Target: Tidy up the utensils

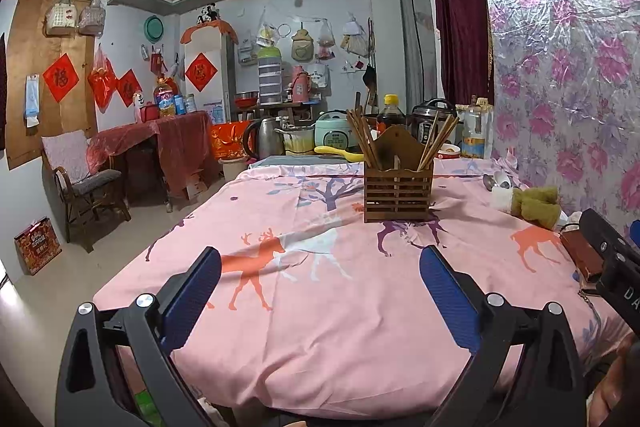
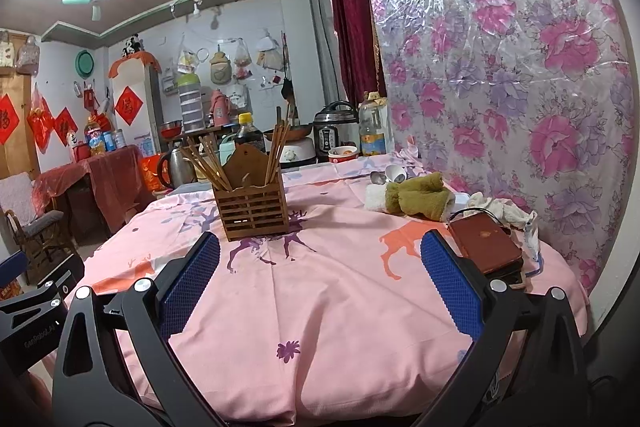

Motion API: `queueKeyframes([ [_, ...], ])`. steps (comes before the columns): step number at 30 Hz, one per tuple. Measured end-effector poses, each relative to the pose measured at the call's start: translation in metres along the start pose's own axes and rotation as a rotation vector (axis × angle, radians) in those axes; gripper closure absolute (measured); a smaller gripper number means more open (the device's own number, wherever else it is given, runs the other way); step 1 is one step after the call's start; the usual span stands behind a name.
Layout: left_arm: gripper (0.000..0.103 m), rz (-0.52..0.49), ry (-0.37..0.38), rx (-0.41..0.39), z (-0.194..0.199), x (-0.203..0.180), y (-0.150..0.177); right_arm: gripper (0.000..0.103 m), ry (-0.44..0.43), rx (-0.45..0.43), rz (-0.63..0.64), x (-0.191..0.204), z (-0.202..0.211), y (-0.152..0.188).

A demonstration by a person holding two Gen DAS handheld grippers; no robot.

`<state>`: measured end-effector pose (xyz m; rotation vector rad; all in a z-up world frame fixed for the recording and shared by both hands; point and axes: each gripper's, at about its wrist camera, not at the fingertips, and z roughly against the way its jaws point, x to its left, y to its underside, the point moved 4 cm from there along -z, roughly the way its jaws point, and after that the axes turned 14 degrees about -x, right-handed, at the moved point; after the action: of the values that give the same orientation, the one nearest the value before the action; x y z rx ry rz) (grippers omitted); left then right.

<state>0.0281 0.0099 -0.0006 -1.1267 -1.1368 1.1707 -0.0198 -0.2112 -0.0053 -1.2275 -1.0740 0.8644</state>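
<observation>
Covering the whole desk [image 1: 320,327], a soft pink cloth printed with deer gives a slightly rumpled working surface. Standing upright on it, well ahead of both tools, is a slatted wooden caddy [image 1: 398,193] with a peaked back board, likely meant for hanging; its two compartments hold bundles of thin brown chopsticks [image 1: 360,141] leaning outward. Near the flowered, plastic-covered wall lies an olive and white cloth roll [image 2: 412,197], with metal spoons [image 2: 378,177] and a white ceramic spoon just behind it, probably awaiting sorting. The left gripper [image 1: 320,283] and right gripper [image 2: 320,267] both hover with blue textured pads spread apart, holding nothing.
</observation>
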Motion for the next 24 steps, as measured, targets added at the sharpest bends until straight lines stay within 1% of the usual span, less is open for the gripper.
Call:
queueKeyframes([
  [24,0.006,0.003,0.0,0.002,-0.0006,0.0005,0.0006,0.006,-0.002,0.003,0.001,0.0011,-0.0001,-0.0005],
])
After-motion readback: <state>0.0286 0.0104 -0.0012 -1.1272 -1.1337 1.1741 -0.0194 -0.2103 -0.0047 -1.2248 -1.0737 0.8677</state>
